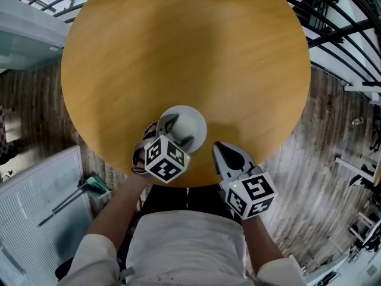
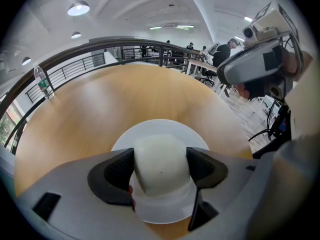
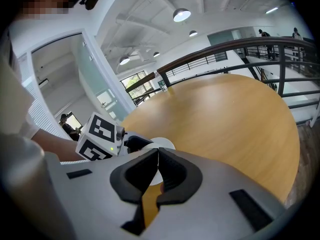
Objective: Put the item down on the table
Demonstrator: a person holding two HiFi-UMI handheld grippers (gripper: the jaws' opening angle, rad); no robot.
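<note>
A white round item (image 1: pixel 189 121) with a domed middle and a wide flat rim sits over the near part of the round wooden table (image 1: pixel 184 58). My left gripper (image 1: pixel 175 131) is shut on its dome. In the left gripper view both dark pads press the sides of the dome (image 2: pixel 161 159), and the rim (image 2: pixel 160 130) spreads out beyond it. Whether the item touches the wood I cannot tell. My right gripper (image 1: pixel 224 154) hovers over the table's near edge, just right of the item, shut and empty. In the right gripper view its pads (image 3: pixel 158 160) meet, and the item (image 3: pixel 164 144) shows just past them.
The table's near edge (image 1: pixel 196 183) lies just under both grippers. A clear bottle (image 2: pixel 44 83) stands at the table's far rim. A black railing (image 1: pixel 333 34) curves behind the table, with people and desks beyond it. A green-headed tool (image 1: pixel 90 188) lies on the floor at left.
</note>
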